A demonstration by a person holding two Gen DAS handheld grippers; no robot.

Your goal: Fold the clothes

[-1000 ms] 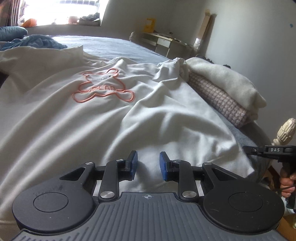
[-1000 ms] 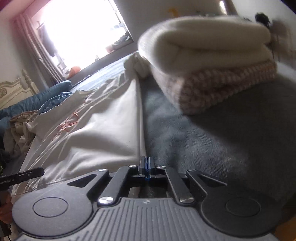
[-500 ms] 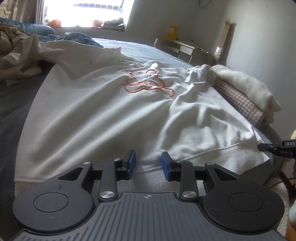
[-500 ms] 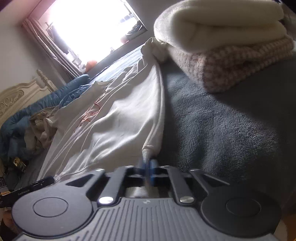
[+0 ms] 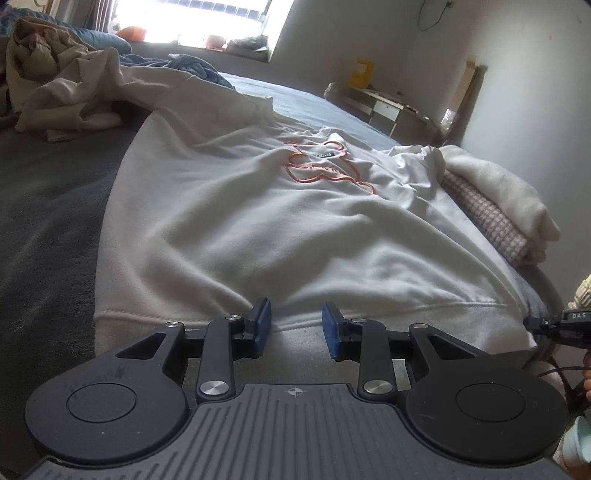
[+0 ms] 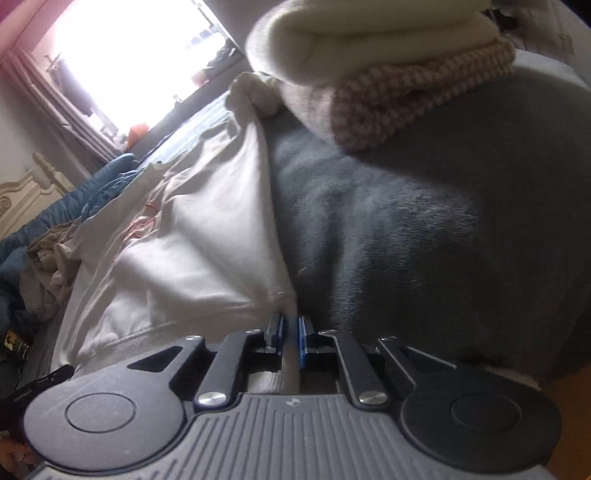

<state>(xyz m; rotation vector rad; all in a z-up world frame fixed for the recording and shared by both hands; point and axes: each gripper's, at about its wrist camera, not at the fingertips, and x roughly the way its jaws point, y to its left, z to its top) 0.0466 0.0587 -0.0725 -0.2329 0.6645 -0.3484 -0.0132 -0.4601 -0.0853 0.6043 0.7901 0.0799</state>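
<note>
Since a second ago your left gripper (image 5: 296, 328) has slid sideways along the white sweatshirt (image 5: 258, 221) hem toward its left corner; the beige crumpled clothes (image 5: 62, 85) now show at the far left. Its jaws stand narrowly apart just over the ribbed hem (image 5: 295, 341), gripping nothing. Your right gripper (image 6: 290, 334), clamped tight a second ago, has just been opening; a strip of the hem's right corner lies between the blue pads, and you can't tell if they still press it. The sweatshirt lies front up, orange bear outline (image 5: 325, 166) showing, across the grey bed cover (image 6: 424, 221). A folded cream and checked stack (image 5: 498, 206) sits at the bed's right edge. Bright window (image 5: 199, 18) behind, desk (image 5: 380, 107) by the far wall.
</note>
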